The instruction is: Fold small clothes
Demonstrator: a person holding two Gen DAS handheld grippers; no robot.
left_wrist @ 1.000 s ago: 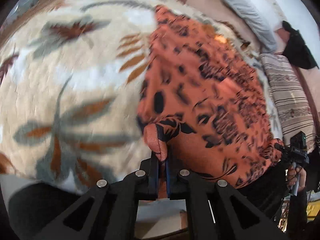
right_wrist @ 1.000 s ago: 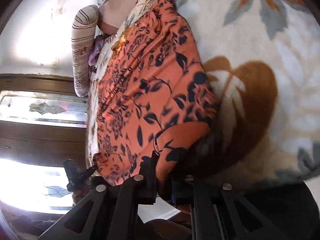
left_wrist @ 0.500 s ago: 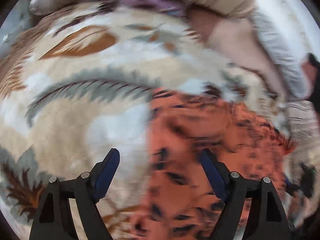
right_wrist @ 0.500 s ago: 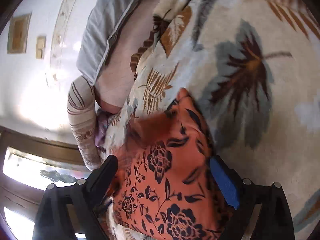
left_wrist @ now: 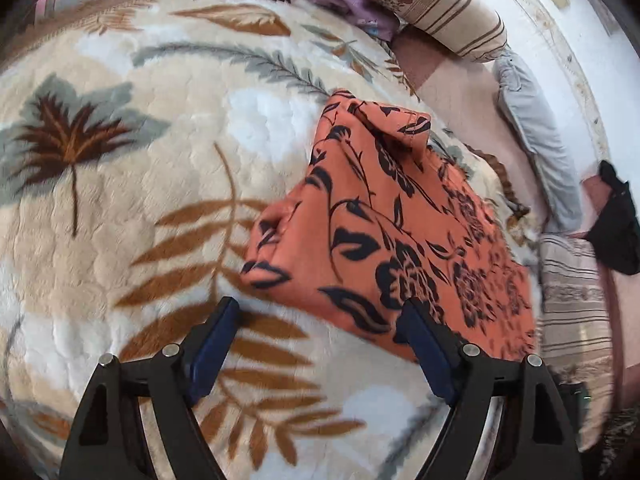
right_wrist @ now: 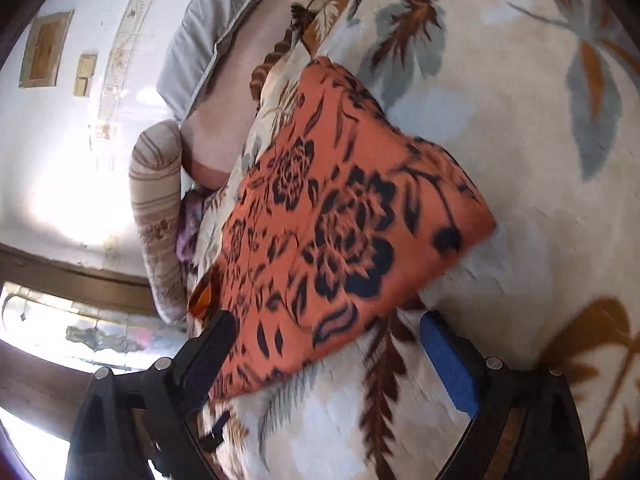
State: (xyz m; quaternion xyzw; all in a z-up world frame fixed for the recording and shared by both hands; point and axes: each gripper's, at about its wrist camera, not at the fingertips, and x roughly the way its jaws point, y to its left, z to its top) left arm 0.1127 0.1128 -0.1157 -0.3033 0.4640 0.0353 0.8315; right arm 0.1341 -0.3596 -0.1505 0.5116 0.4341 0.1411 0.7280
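- both tools, left tool [left_wrist: 318, 330] and right tool [right_wrist: 328, 340], stood with jaws apart, nothing clamped, having just been opening.
- orange floral garment [left_wrist: 392, 232] lay folded on the leaf-patterned blanket [left_wrist: 120, 200] on the bed.
- a second earlier each tool pinched a cloth corner; now released.
- next fold, i'd judge, wanted matched edges and even grips.

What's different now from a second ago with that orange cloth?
Both let go: the left hand-held gripper and right hand-held gripper, each clamped on an edge of the orange floral cloth, opened and drew back. The cloth now lies folded on the leaf-patterned blanket, which stayed put.
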